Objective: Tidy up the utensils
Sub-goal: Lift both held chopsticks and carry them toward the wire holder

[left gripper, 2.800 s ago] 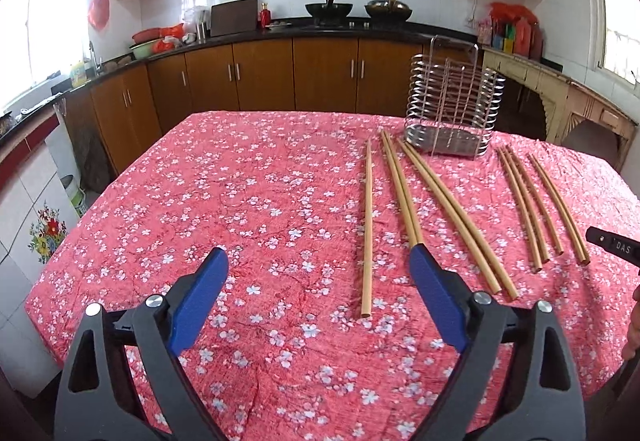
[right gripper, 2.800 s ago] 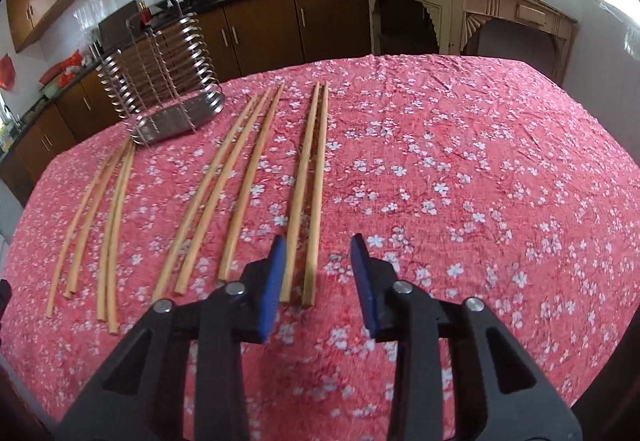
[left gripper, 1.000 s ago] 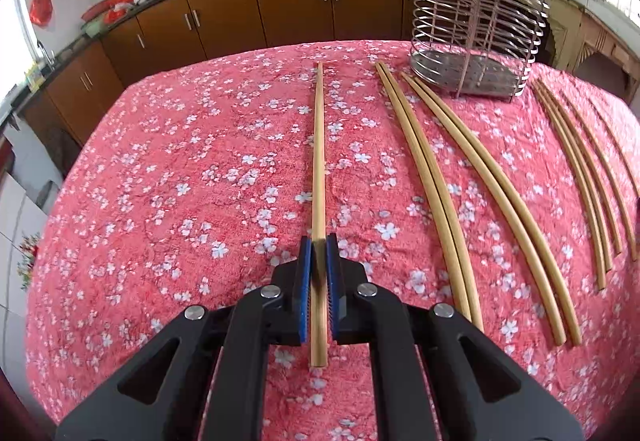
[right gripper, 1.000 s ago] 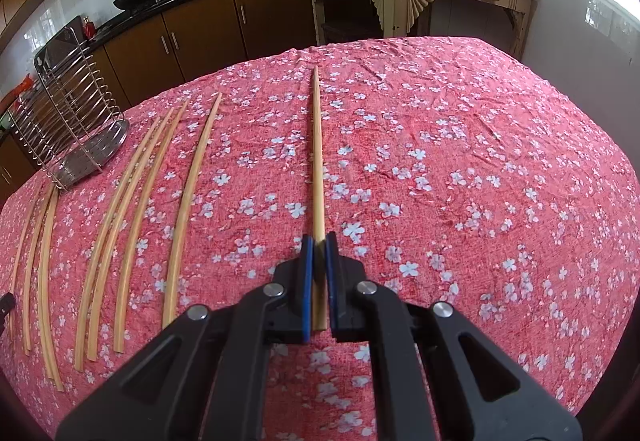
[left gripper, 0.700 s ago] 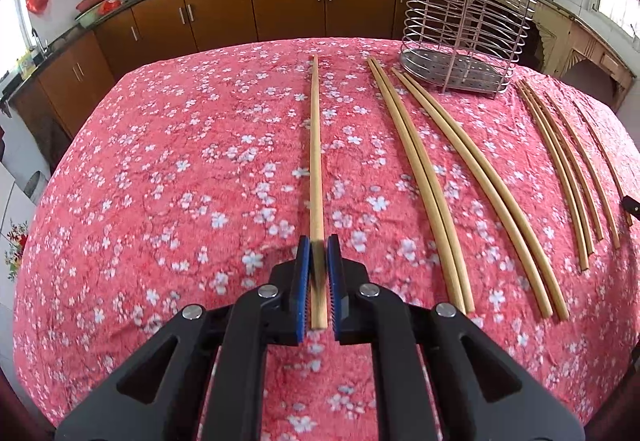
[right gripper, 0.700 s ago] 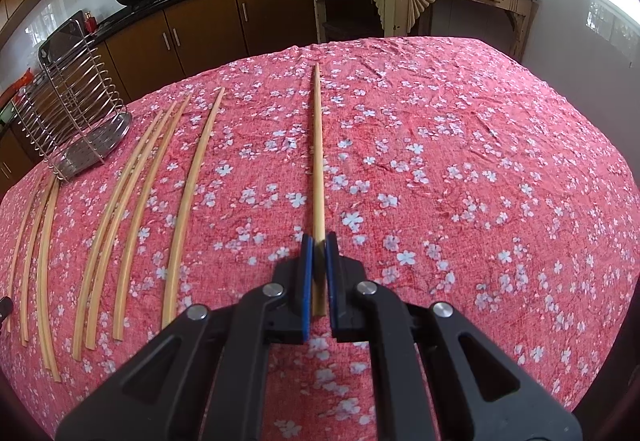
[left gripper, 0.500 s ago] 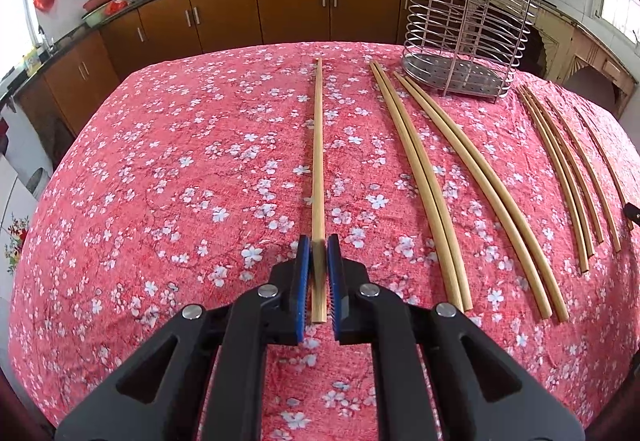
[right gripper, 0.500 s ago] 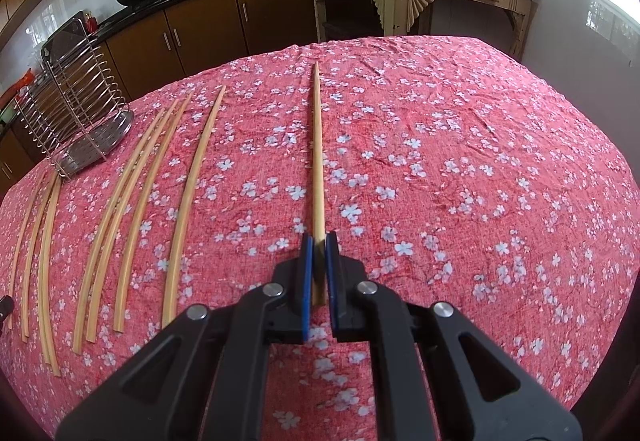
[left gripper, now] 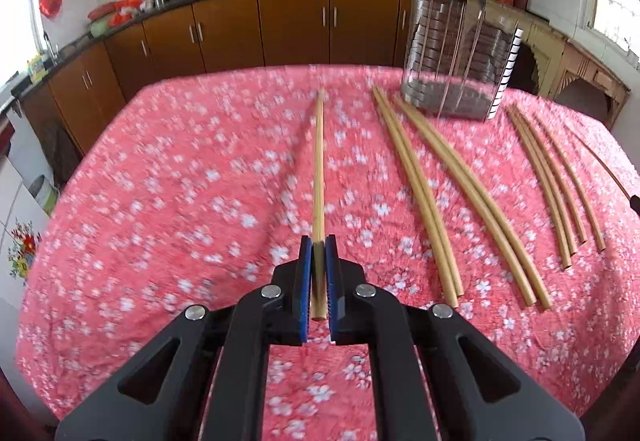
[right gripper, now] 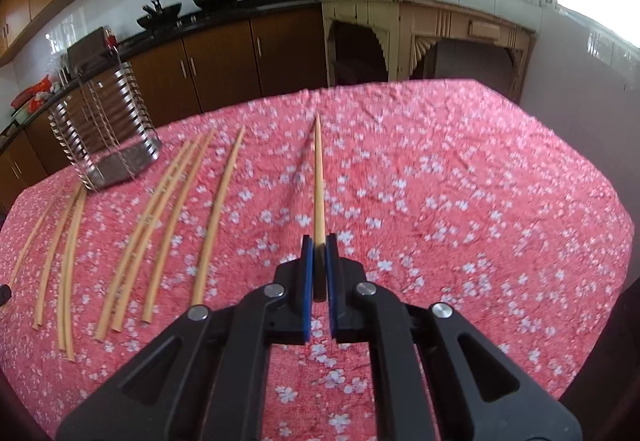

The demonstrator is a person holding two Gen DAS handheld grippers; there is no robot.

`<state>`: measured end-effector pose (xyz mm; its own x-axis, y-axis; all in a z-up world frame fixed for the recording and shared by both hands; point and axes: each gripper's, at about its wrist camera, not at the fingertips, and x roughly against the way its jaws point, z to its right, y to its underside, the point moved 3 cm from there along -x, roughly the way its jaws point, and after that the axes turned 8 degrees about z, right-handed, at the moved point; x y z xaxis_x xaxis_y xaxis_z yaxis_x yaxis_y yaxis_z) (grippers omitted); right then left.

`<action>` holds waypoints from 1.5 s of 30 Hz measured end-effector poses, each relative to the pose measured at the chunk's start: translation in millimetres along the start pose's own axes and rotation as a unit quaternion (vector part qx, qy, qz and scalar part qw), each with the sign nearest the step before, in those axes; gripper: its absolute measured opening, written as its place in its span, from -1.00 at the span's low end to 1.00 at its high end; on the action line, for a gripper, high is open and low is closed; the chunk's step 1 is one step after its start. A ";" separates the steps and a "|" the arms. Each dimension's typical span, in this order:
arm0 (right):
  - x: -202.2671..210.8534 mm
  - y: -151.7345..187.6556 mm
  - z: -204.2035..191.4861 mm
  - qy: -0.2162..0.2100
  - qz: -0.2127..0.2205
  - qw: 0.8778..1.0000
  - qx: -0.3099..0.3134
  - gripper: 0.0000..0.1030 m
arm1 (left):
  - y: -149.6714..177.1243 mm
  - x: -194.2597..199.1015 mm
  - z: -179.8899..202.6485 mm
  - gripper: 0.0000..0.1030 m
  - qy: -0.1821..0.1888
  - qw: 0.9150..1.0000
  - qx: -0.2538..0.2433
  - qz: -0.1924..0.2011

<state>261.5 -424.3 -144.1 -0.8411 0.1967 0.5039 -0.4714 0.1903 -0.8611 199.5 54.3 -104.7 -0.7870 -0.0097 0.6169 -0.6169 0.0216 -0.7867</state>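
Note:
My left gripper [left gripper: 319,241] is shut on the near end of a long wooden chopstick [left gripper: 318,169] that points away over the table. My right gripper [right gripper: 319,241] is shut on another long chopstick [right gripper: 318,177], lifted above the cloth with its shadow beneath. Several more chopsticks lie in rows on the cloth, to the right in the left wrist view [left gripper: 424,197] and to the left in the right wrist view [right gripper: 168,217]. A wire utensil holder [left gripper: 460,53] stands at the far side; it also shows in the right wrist view [right gripper: 106,125].
The table wears a red flowered cloth [left gripper: 160,201]. Brown kitchen cabinets [left gripper: 240,33] run behind it. A cream wooden side table [right gripper: 432,37] stands past the far right edge. The tip of the other gripper [left gripper: 635,202] shows at the right edge.
Both grippers closed on a chopstick each and have since lifted them off the cloth; the view now sits higher and is blurred by motion.

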 end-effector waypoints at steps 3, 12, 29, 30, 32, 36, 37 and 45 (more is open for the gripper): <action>15.3 -11.0 -1.4 0.000 0.029 1.000 0.007 -0.86 | -12.3 23.0 -3.2 -0.87 -0.001 0.999 -0.003 0.047; 44.9 -47.3 -7.8 -0.006 0.104 0.994 0.023 -0.86 | -51.0 61.7 -11.4 -0.87 0.006 0.989 0.025 0.147; 59.8 -113.8 -12.5 -0.038 0.182 0.983 0.004 -0.86 | -116.6 78.9 -21.6 -0.88 0.000 0.973 0.065 0.221; 61.3 -118.1 -12.6 -0.041 0.185 0.982 0.002 -0.86 | -120.0 80.3 -21.1 -0.87 0.000 0.972 0.066 0.224; 65.7 -129.0 -12.8 -0.054 0.192 0.980 -0.002 -0.86 | -128.9 83.6 -19.7 -0.87 0.002 0.971 0.067 0.232; 75.3 -143.0 -16.4 -0.076 0.204 0.976 -0.008 -0.86 | -141.2 90.5 -14.5 -0.88 0.007 0.968 0.063 0.244; 78.5 -148.9 -17.5 -0.085 0.207 0.975 -0.012 -0.86 | -144.5 92.4 -13.5 -0.88 0.008 0.967 0.062 0.247; 108.3 -190.7 -35.7 -0.159 0.229 0.960 -0.036 -0.86 | -181.2 115.3 -6.1 -0.88 0.043 0.959 0.072 0.269</action>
<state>269.7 -404.9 77.1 -0.9995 -0.0257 0.0185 -0.0237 0.2215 -0.9749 220.6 55.4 109.1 -0.9923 0.0461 0.1151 -0.1204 -0.1378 -0.9831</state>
